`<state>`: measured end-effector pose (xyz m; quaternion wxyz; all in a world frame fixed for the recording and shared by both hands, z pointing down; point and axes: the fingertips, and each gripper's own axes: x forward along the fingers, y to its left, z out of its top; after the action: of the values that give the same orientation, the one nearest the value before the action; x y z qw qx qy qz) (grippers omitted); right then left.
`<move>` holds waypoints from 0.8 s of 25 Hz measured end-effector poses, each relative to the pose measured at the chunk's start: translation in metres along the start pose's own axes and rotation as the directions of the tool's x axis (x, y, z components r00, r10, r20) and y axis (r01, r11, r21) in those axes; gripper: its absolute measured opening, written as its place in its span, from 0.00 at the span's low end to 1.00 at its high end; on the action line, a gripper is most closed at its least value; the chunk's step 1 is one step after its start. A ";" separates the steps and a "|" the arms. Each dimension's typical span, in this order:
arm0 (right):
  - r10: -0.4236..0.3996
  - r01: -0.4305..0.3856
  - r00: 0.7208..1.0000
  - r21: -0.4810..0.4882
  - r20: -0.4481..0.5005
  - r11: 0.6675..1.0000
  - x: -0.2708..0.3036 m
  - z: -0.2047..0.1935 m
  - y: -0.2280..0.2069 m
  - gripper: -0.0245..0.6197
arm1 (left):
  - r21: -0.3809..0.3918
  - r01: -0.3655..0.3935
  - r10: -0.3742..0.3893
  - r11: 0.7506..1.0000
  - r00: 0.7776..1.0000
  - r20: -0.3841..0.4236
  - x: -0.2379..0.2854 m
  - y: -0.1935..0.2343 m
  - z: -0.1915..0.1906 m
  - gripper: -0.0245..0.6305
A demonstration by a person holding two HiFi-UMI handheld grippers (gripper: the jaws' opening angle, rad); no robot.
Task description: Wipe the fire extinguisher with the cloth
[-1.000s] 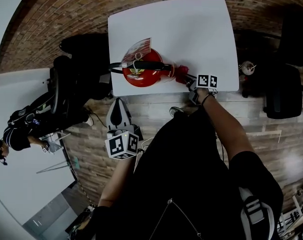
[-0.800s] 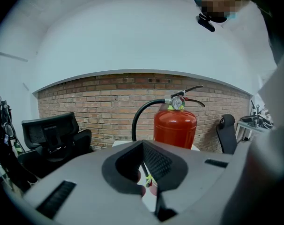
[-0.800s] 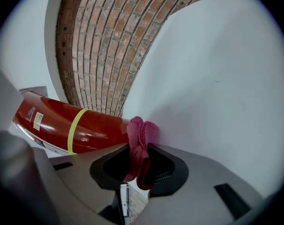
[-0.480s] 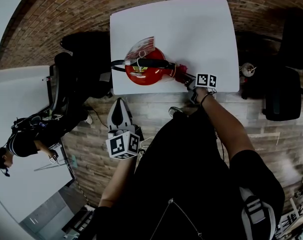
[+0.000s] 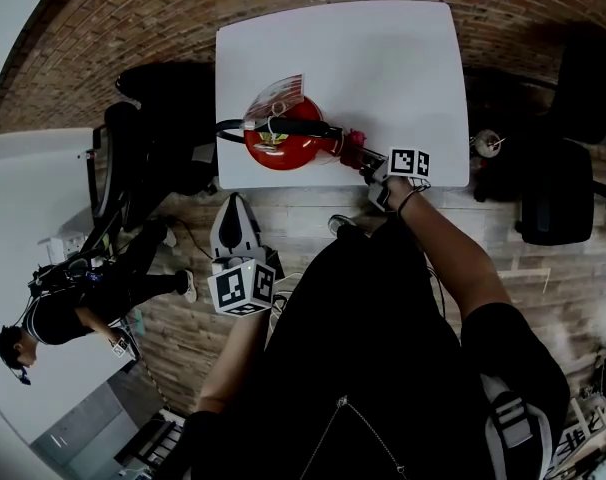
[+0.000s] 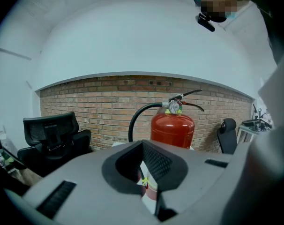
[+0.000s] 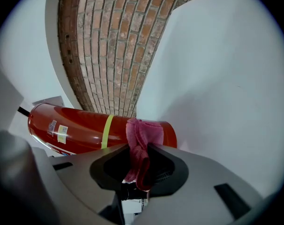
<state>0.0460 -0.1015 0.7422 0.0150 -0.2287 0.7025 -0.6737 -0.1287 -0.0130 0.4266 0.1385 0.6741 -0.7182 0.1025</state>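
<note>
- Right gripper (image 7: pixel 138 165) is clamped on a pink cloth (image 7: pixel 141 137); the cloth's free end bunches up past the jaws and presses on the red extinguisher (image 7: pixel 81 125), just beside its yellow band (image 7: pixel 106 131)
- from the head view, this gripper (image 5: pixel 368 160) reaches over the near edge of the white table (image 5: pixel 383 58); the cloth (image 5: pixel 353 146) touches the right side of the extinguisher (image 5: pixel 283 148)
- the extinguisher stands upright on the table, near its front-left corner; a black hose (image 5: pixel 278 128) crosses its top and a tag (image 5: pixel 275 96) hangs there
- left gripper (image 5: pixel 235 203) is held low, off the table and well apart from the extinguisher; its jaws are drawn together with only a slit between, and nothing is held
- the left gripper view (image 6: pixel 144 172) faces the extinguisher (image 6: pixel 172 128); gauge (image 6: pixel 173 107) and hose (image 6: pixel 137 116) show at its head, with a brick wall (image 6: pixel 95 107) behind and a black chair (image 6: pixel 53 135) to the left
- another person (image 5: pixel 73 308) stands at the far left of the head view
</note>
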 end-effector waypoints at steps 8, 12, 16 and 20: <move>0.042 -0.042 0.999 -0.021 -0.001 0.999 -0.009 0.004 0.030 0.20 | -0.016 -0.003 0.003 1.000 1.000 0.010 0.000 -0.008 0.000 0.08; 0.066 -0.065 0.998 -0.024 0.003 0.998 -0.014 0.006 0.047 0.20 | -0.024 -0.002 0.002 1.000 1.000 0.015 0.000 -0.013 0.001 0.08; 0.077 -0.077 0.997 -0.025 0.000 0.997 -0.017 0.008 0.060 0.20 | -0.036 -0.002 0.003 0.999 1.000 0.028 0.000 -0.017 0.003 0.08; 0.073 -0.073 0.997 -0.028 -0.010 0.997 -0.020 0.008 0.069 0.20 | -0.045 0.000 0.002 0.999 0.999 0.038 -0.001 -0.022 0.005 0.08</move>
<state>0.0455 -0.1028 0.6698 0.0333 -0.2000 0.7198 -0.6639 -0.1073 -0.0156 0.4206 0.1399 0.6723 -0.7232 0.0733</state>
